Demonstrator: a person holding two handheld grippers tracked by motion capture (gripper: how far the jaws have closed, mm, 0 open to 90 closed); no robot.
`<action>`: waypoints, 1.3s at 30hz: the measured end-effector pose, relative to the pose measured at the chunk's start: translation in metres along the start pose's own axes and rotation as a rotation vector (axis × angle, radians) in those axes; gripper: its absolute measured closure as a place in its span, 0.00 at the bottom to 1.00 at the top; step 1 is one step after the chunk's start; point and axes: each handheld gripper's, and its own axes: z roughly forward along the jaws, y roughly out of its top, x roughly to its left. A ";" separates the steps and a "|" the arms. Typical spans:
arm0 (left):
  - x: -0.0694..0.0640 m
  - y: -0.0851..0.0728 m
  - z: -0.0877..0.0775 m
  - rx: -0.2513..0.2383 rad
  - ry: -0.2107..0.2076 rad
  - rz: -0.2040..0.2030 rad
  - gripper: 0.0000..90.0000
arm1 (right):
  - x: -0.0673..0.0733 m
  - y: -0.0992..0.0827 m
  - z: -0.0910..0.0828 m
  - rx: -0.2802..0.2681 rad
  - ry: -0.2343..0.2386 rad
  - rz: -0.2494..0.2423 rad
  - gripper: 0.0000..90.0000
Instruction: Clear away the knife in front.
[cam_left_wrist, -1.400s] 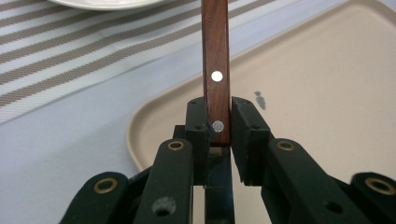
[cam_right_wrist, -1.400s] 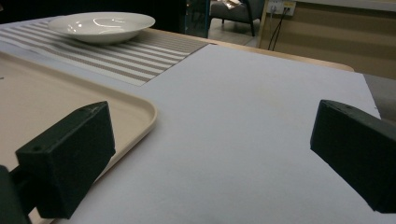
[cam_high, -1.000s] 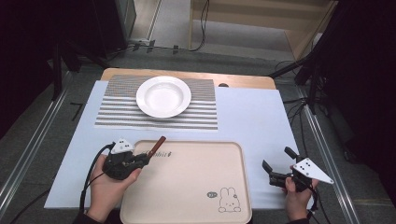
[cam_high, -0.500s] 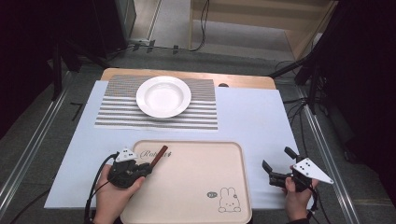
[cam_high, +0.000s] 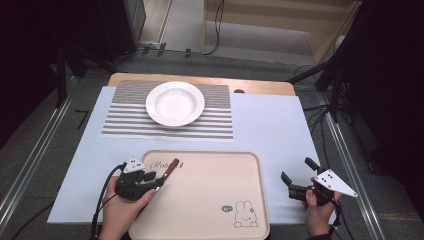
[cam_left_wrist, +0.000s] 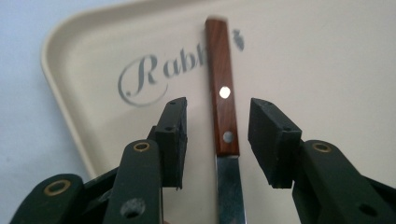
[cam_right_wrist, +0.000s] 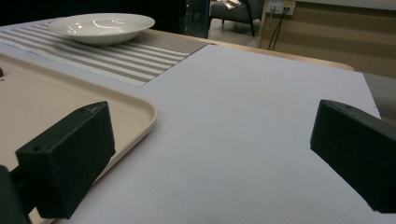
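Observation:
A knife (cam_high: 169, 170) with a brown wooden handle (cam_left_wrist: 221, 93) and a steel blade lies on the beige tray (cam_high: 210, 200), over the word printed near its left corner. My left gripper (cam_high: 152, 180) is at the tray's near left. Its jaws have just been opening and now stand on either side of the handle's lower end, with a gap on each side in the left gripper view (cam_left_wrist: 217, 135). My right gripper (cam_high: 298, 171) rests open over the pale cover to the right of the tray, with nothing between its fingers (cam_right_wrist: 210, 154).
A white deep plate (cam_high: 175, 103) sits on a striped mat (cam_high: 125, 120) at the far side; it also shows at the back in the right gripper view (cam_right_wrist: 100, 25). The tray's rim (cam_right_wrist: 135, 109) lies left of the right gripper. A pale cover (cam_high: 280, 125) spreads over the table.
The left hand has drawn back a little toward the table's near edge. Its jaws have spread off the knife handle, and the knife now lies free on the tray. The right hand has kept still.

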 end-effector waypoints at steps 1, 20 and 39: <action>0.000 0.002 -0.002 -0.016 -0.003 0.008 0.67 | 0.000 0.000 0.000 0.000 0.000 0.000 0.00; -0.021 0.016 0.030 0.098 -0.037 0.196 1.00 | 0.000 0.000 0.000 0.005 -0.003 -0.006 0.00; 0.010 0.003 0.010 0.071 -0.017 0.134 1.00 | 0.001 0.000 0.001 0.007 -0.003 -0.012 0.00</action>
